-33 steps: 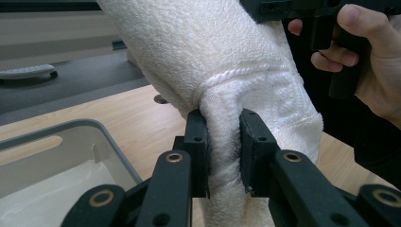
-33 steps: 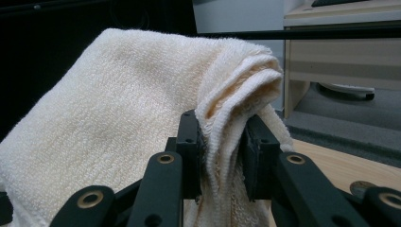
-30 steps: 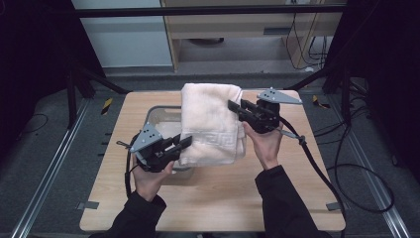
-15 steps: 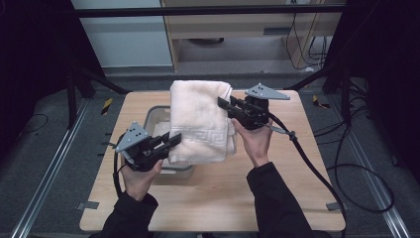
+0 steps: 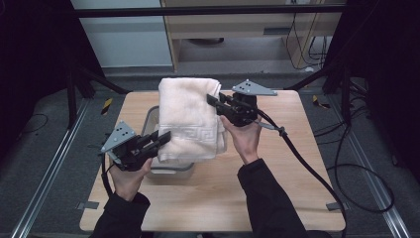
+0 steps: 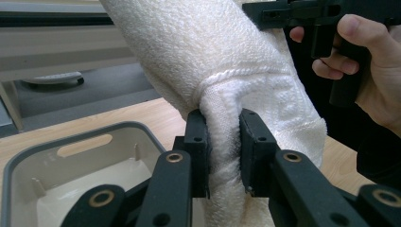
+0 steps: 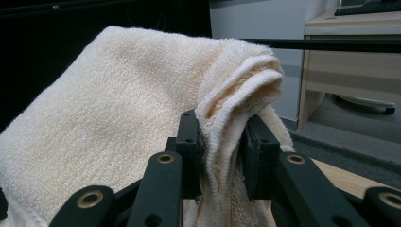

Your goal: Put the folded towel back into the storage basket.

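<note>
Both grippers, left [image 5: 161,139] and right [image 5: 214,101], clamp the folded towel [image 5: 190,116] above the bin [image 5: 149,119] near the table's [image 5: 297,163] left edge; lowering it in remains, I judge.

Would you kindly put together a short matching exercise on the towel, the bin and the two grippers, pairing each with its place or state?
Things:
1. towel
2. bin
3. left gripper
4. right gripper

Places or states:
A. clamped on the towel's near lower edge
B. standing on the table, under the towel
C. held up between both grippers
D. clamped on the towel's far side edge

Pairs: 1-C, 2-B, 3-A, 4-D
</note>
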A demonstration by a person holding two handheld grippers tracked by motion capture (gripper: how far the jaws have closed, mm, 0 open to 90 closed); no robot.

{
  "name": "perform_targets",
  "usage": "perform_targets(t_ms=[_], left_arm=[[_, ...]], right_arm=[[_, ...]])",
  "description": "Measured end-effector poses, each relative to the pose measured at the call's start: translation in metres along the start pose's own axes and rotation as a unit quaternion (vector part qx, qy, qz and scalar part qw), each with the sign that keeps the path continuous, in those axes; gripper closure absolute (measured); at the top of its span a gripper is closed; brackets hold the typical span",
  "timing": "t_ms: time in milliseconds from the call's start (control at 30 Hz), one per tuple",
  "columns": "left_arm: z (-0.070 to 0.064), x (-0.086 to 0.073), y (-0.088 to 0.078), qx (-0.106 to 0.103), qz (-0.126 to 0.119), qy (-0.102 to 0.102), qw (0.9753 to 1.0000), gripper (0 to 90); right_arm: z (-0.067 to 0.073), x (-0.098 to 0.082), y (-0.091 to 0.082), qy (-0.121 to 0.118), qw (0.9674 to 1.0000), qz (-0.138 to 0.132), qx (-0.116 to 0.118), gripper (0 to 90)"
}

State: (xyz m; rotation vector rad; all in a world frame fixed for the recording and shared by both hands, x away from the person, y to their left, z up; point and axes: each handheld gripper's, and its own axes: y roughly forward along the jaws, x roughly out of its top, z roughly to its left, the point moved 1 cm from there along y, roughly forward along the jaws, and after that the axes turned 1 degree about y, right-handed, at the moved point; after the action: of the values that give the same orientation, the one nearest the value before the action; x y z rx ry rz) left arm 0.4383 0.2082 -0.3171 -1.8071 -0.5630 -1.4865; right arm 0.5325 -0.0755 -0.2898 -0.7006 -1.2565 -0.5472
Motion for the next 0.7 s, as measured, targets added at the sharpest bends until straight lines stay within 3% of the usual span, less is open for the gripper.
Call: perform_targets(t_ms=[700], left_arm=[[0.025, -0.010, -0.025, 0.026, 0.003, -0.017, 0.9995, 74.9]], right_arm=[[0.023, -0.002, 0.038, -0.002, 0.9996, 0.017, 0.023, 71.7]])
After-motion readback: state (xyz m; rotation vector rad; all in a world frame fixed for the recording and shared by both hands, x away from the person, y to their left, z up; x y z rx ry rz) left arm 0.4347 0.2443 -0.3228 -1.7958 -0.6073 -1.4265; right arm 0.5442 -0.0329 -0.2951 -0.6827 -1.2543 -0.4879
